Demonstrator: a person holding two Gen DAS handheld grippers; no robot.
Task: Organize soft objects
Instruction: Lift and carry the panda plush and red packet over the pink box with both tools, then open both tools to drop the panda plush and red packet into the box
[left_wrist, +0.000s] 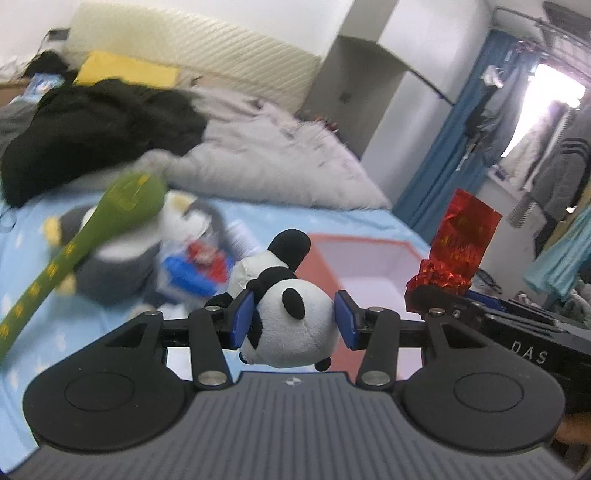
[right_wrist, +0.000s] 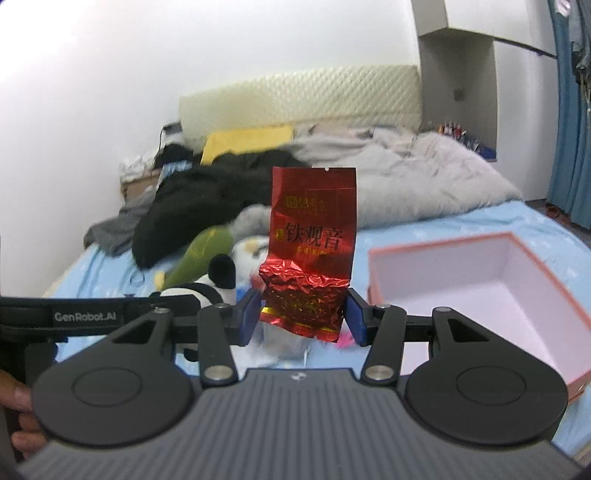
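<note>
My left gripper (left_wrist: 293, 319) is shut on a small black-and-white panda plush (left_wrist: 291, 321) and holds it above the blue bedsheet. My right gripper (right_wrist: 303, 315) is shut on a red foil tea packet (right_wrist: 312, 251), held upright; the packet also shows in the left wrist view (left_wrist: 458, 247). An open pink box with a white inside (right_wrist: 480, 280) lies on the bed to the right; in the left wrist view it (left_wrist: 369, 266) is just beyond the panda. The panda and the left gripper show at the left of the right wrist view (right_wrist: 214, 284).
A green plush snake (left_wrist: 92, 221), a grey penguin plush (left_wrist: 133, 251) and a blue-red packet (left_wrist: 199, 266) lie on the bed at left. Black clothes (left_wrist: 99, 129), a grey duvet (left_wrist: 280, 158) and a yellow pillow (left_wrist: 125, 70) lie behind. Blue curtains (left_wrist: 454, 140) hang right.
</note>
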